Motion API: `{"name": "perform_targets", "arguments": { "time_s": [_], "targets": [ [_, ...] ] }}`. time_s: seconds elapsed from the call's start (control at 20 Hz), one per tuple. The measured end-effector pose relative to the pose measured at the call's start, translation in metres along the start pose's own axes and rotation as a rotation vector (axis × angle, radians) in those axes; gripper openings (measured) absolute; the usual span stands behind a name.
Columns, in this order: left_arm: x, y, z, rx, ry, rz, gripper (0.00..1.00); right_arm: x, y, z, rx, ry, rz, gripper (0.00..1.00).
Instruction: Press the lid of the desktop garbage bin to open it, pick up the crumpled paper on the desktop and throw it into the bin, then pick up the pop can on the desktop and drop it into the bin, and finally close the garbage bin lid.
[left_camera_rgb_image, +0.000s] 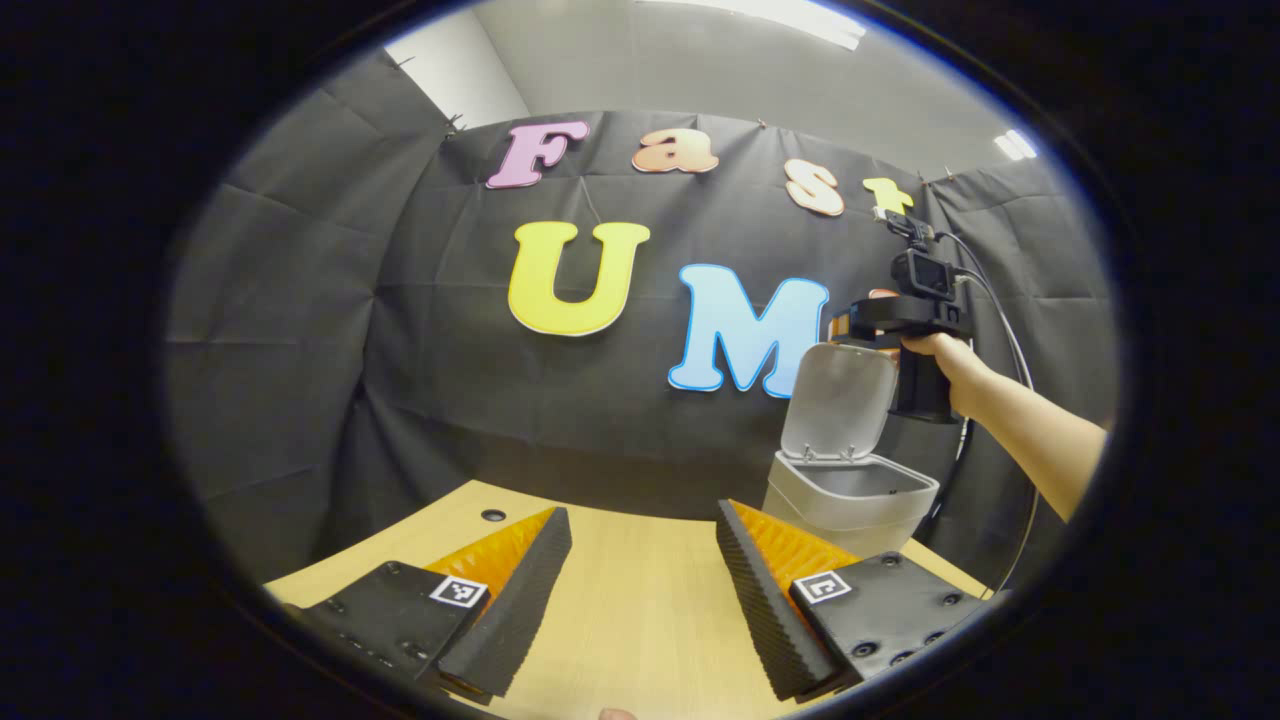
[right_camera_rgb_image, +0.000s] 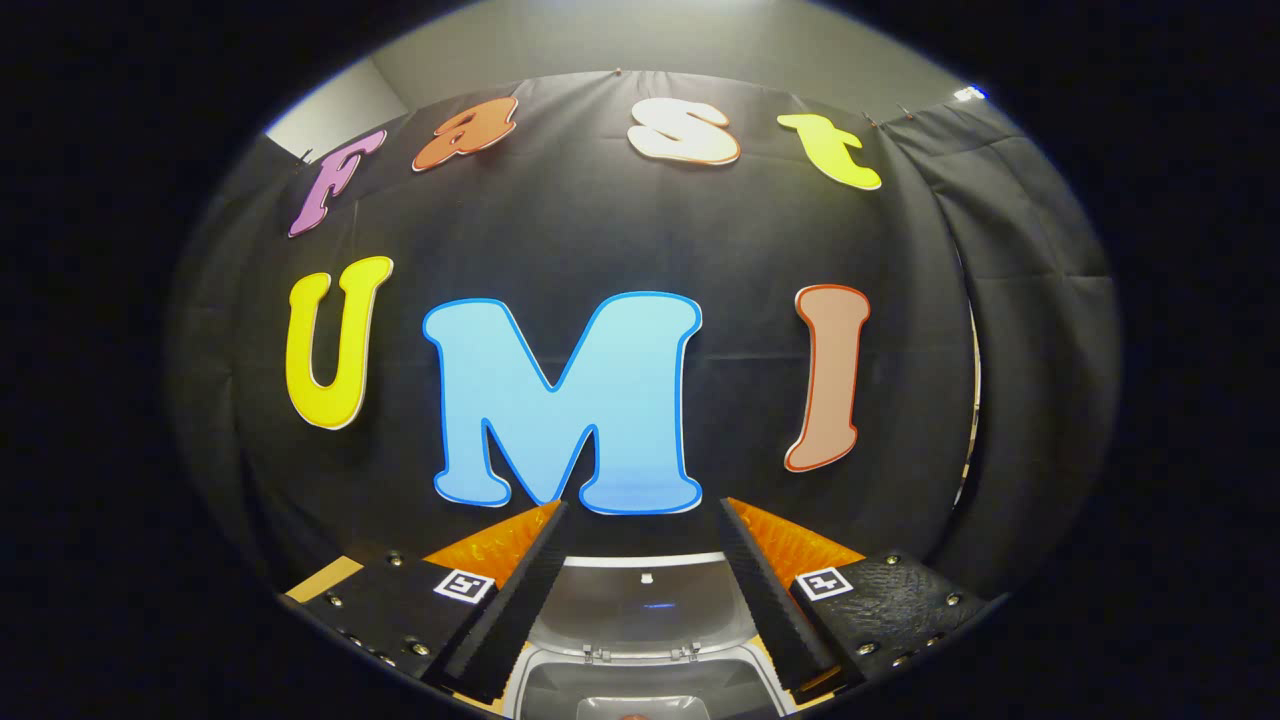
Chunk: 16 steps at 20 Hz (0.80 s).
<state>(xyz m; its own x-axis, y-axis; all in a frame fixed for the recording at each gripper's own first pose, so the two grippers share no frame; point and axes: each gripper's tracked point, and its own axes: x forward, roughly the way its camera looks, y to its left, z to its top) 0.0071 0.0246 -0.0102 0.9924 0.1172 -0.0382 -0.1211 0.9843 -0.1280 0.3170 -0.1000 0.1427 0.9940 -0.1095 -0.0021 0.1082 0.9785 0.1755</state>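
Light grey desktop garbage bin (left_camera_rgb_image: 848, 500) sitting on the far right of the wooden desktop, its lid (left_camera_rgb_image: 838, 400) standing open and tilting back toward the wall, mouth (left_camera_rgb_image: 868, 480) gaping upward, the lid's inner face (right_camera_rgb_image: 640, 605) showing pale and smooth from above

The left gripper (left_camera_rgb_image: 640, 590) has two wedge-shaped fingers (left_camera_rgb_image: 515, 610) with ribbed, saw-toothed inner faces. Each is backed by a ridged translucent shell and fixed to a flat dark plate studded with small round screws. Every plate carries a square black-and-white marker. The right gripper (right_camera_rgb_image: 640, 600) is built the same way. Seen from farther off, it has a dark block handle, a small boxy camera on top and thin cables trailing down. The bare forearm (left_camera_rgb_image: 1030, 430) holding it apparently wears no sleeve.
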Motion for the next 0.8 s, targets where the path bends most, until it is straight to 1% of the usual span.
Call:
{"name": "perform_targets", "arguments": {
  "time_s": [0.2, 0.3, 0.35, 0.4, 0.45, 0.5, 0.55, 0.7, 0.75, 0.8],
  "targets": [
    [-0.008, -0.010, -0.006, 0.045, -0.005, -0.029, 0.96, -0.016, -0.001, -0.004, 0.003, -0.025, 0.006, 0.94],
    [-0.012, -0.016, -0.004, 0.040, -0.011, -0.049, 0.96, -0.026, 0.000, -0.009, -0.008, -0.036, 0.014, 0.94],
    [-0.015, -0.021, -0.006, 0.040, -0.008, -0.057, 0.96, -0.036, -0.001, -0.011, -0.007, -0.038, 0.023, 0.92],
    [-0.017, -0.024, -0.004, 0.042, -0.011, -0.065, 0.96, -0.041, -0.001, -0.015, -0.001, -0.034, 0.029, 0.94],
    [-0.020, -0.026, -0.003, 0.048, -0.017, -0.075, 0.96, -0.047, -0.002, -0.018, 0.002, -0.032, 0.033, 0.92],
    [-0.022, -0.028, -0.003, 0.058, -0.017, -0.080, 0.96, -0.054, -0.003, -0.021, 0.004, -0.028, 0.033, 0.92],
    [-0.024, -0.028, -0.003, 0.060, -0.018, -0.082, 0.96, -0.058, -0.003, -0.023, 0.002, -0.026, 0.031, 0.94],
    [-0.030, -0.031, -0.002, 0.058, -0.016, -0.087, 0.95, -0.069, -0.003, -0.030, 0.000, -0.017, 0.019, 0.94],
    [-0.033, -0.030, -0.001, 0.063, -0.018, -0.086, 0.96, -0.072, -0.003, -0.032, 0.000, -0.018, 0.017, 0.92],
    [-0.035, -0.029, 0.001, 0.068, -0.022, -0.084, 0.95, -0.074, -0.003, -0.034, 0.000, -0.017, 0.016, 0.94]
  ]
}}
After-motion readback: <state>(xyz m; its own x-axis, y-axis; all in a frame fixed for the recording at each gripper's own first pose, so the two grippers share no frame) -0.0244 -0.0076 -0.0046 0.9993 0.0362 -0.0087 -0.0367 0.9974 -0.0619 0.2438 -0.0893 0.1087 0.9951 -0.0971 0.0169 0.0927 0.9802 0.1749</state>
